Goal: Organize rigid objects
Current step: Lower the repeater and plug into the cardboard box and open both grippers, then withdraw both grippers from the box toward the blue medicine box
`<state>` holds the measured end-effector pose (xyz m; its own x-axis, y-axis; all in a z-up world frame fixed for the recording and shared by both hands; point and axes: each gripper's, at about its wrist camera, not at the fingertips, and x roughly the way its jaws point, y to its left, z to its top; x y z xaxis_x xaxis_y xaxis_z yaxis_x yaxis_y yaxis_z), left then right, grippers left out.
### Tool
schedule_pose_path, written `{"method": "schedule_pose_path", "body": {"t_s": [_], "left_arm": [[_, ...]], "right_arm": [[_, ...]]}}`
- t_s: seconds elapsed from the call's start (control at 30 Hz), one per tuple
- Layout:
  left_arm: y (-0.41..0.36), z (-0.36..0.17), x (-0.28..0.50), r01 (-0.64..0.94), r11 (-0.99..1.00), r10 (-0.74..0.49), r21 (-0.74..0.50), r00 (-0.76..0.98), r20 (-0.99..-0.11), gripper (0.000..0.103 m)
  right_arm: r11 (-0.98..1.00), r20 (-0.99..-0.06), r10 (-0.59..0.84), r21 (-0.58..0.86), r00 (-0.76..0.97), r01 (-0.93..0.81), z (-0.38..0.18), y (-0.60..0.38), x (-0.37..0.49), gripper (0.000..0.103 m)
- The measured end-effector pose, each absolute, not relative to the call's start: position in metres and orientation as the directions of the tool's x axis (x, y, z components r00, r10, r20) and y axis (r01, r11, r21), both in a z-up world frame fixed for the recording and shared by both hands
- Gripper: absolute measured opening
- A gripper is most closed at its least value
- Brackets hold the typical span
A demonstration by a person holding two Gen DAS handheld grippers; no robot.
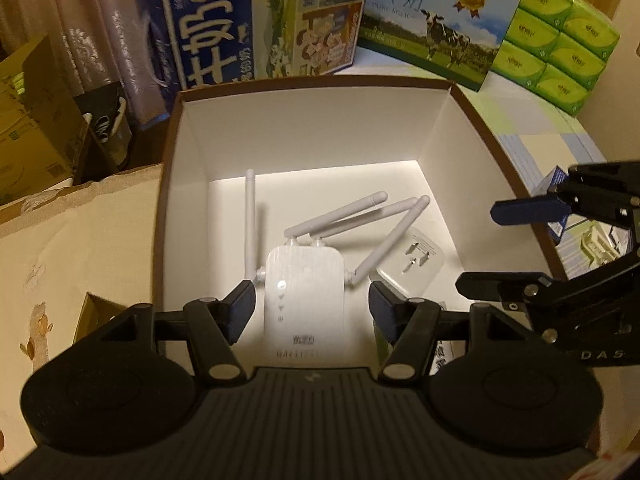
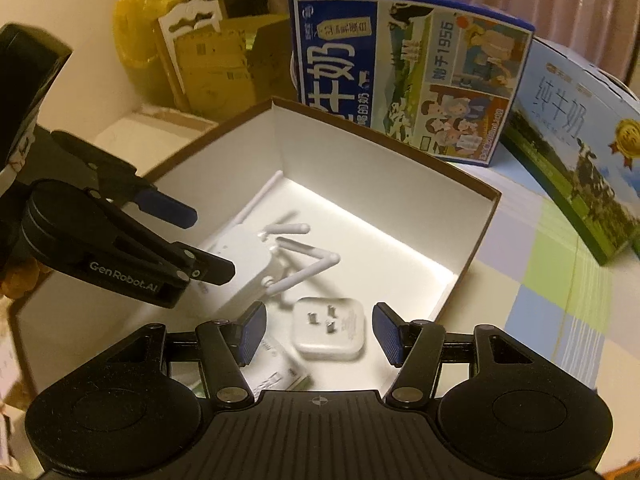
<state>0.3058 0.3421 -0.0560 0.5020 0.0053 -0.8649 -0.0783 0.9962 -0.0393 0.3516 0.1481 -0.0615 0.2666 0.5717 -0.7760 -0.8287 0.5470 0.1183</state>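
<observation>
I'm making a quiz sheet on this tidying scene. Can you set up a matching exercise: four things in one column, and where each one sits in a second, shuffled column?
Things:
1. WiFi repeater
2. white plug adapter
3. green tissue packs
4. blue milk carton

Places:
A. stacked on the table, outside the box, at the far right
B. upright on the table, just behind the open box
C. in the box, between the open left gripper fingers
D. in the box, prongs up, between the open right gripper fingers

Pairs: 1-C, 2-D, 3-A, 4-B
</observation>
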Motion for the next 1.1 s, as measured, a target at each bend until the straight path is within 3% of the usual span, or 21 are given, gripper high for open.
{"method": "schedule_pose_path", "body": {"t_s": [0.4, 1.1], "left_arm": [[0.33, -0.019, 0.252, -0.145, 0.989, 0.063, -0.022, 0.557, -0.828, 0.059], [0.28, 0.0, 0.184, -0.168, 0.986, 0.085, -0.018, 0.587, -0.805, 0.059]], "right_arm": [[0.612, -0.737, 0.613, 0.215, 0.285, -0.761, -0.037, 0.118, 0.313, 0.056], [0.653, -0.7, 0.645, 0.297, 0.306, -0.697, -0.013, 0.069, 0.257, 0.056]]}}
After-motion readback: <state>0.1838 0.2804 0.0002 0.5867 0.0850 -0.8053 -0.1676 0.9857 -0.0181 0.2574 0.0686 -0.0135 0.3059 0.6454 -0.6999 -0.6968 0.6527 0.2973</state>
